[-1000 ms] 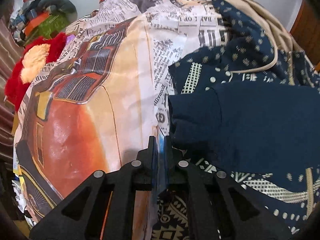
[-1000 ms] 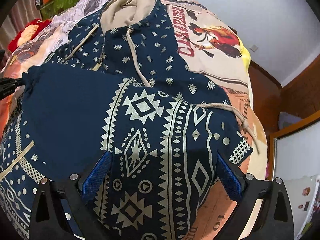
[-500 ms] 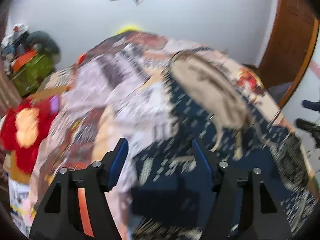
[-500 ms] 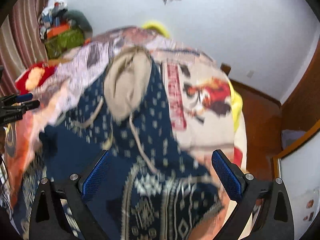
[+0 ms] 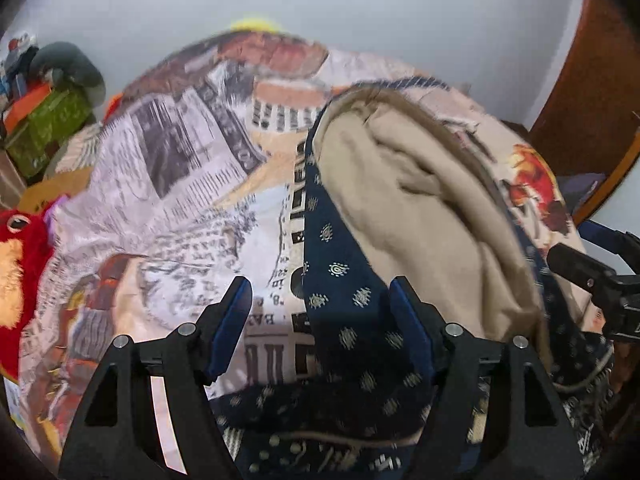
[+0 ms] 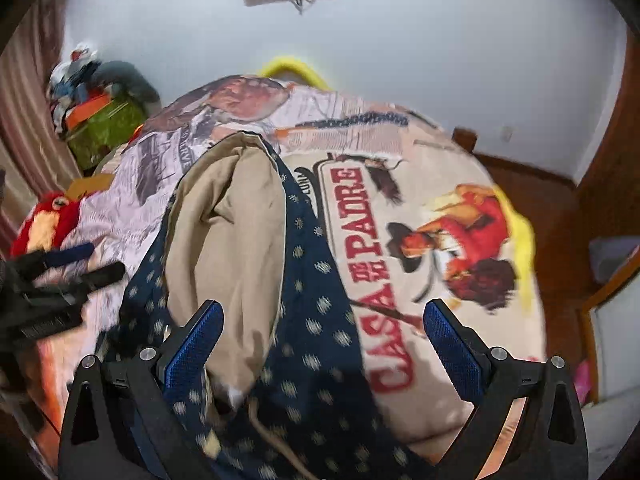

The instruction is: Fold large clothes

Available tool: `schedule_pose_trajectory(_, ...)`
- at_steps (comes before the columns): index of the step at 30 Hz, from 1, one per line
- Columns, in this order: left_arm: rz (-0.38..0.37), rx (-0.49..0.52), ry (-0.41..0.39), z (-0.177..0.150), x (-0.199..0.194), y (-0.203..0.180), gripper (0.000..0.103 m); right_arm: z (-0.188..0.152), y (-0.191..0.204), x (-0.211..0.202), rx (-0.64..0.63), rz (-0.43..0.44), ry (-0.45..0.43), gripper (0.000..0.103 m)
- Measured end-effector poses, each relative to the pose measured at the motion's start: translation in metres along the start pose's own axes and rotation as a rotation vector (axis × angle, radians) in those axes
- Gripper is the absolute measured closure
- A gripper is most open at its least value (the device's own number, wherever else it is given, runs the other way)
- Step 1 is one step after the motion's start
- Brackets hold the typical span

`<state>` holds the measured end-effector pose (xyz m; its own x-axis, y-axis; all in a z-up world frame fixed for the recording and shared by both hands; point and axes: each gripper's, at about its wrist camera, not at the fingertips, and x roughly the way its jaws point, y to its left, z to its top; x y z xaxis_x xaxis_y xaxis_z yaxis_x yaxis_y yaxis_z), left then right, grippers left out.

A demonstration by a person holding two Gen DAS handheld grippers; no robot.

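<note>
A bed covered by a printed spread of newsprint and poster pictures carries everything here. One large garment lies on it: a navy hooded sweatshirt with small pale motifs and a tan-lined hood. Its hood points toward the far edge of the bed by the white wall, and its body runs back toward the near edge, under both cameras, so the long axis lies from near to far. The tan lining faces up, gaping open.

In the left wrist view the hood sits ahead and to the right of the left gripper. In the right wrist view it sits ahead and to the left of the right gripper. The garment thus lies between the two tools, and I judge neither hand clearly nearer. A coming fold would likely turn on that near-to-far axis, with the hood as the far end.

The left gripper's blue-padded fingers stand spread with nothing pinched; navy cloth shows beyond the gap, not pressed. The right gripper's fingers are spread wide as well, holding nothing.

One red and orange plush toy rests at the left edge of the bed. One tan drawstring cord trails over the cloth near the right gripper; a second I cannot make out through the blur.
</note>
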<state>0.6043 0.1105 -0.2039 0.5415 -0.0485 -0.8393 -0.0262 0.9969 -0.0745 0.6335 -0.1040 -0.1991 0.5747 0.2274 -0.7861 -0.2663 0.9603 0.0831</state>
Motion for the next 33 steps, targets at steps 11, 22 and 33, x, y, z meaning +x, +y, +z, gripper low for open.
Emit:
schedule_pose_trajectory(11, -0.091, -0.129, -0.033, 0.011, 0.047, 0.011, 0.039, 0.010, -0.008, 0.086, 0.133, 0.084, 0.073, 0.013)
schedule_pose_trajectory(22, -0.114, -0.062, -0.043, 0.016, 0.020, -0.010, 0.092, 0.003, 0.019, 0.064, 0.009, 0.151, 0.052, 0.085)
schedule_pose_trajectory(33, -0.188, 0.086, -0.095, -0.017, -0.079, -0.032, 0.093, -0.019, 0.029, -0.030, -0.059, 0.205, -0.039, 0.091)
